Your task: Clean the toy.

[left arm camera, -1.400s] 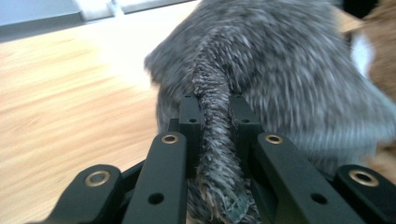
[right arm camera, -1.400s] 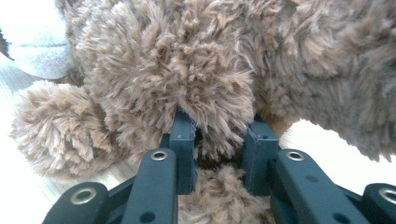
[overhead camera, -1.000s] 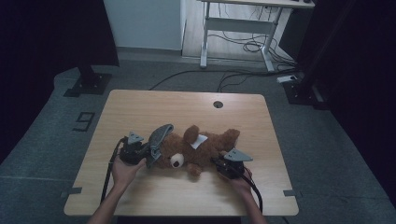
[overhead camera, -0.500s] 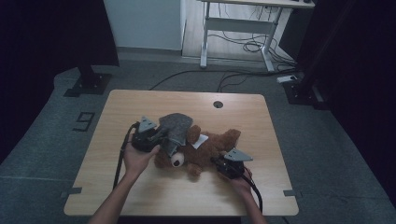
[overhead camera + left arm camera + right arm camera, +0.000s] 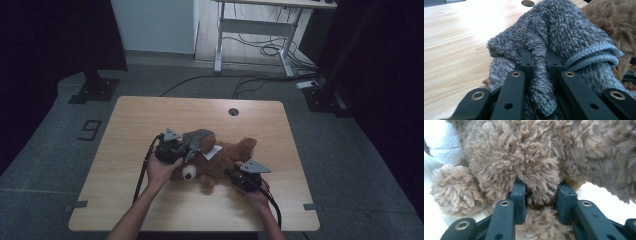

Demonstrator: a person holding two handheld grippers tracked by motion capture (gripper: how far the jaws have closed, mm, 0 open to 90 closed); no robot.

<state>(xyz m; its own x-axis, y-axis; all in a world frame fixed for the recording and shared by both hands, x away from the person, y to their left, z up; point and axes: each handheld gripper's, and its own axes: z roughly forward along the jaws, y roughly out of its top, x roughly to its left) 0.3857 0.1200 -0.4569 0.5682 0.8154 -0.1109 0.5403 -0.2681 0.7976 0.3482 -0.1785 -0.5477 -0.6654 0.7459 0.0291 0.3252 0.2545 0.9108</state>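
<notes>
The left gripper point(image 5: 187, 148), clamped on a fold of the grey fuzzy cloth point(image 5: 199, 138), travelled away from the left edge of the table point(image 5: 150, 107) and toward the right edge, finishing just above the brown teddy bear point(image 5: 225, 160). The cloth went with it: 1 second earlier it hung as a narrow flap off the bear's left side, and now it lay bunched over the bear's head and upper body. The person's left hand point(image 5: 162, 170) and forearm swung inward with that move. The right gripper point(image 5: 235, 175) had just been easing its jaws slightly wider, with a tuft of the bear's brown fur between them.
</notes>
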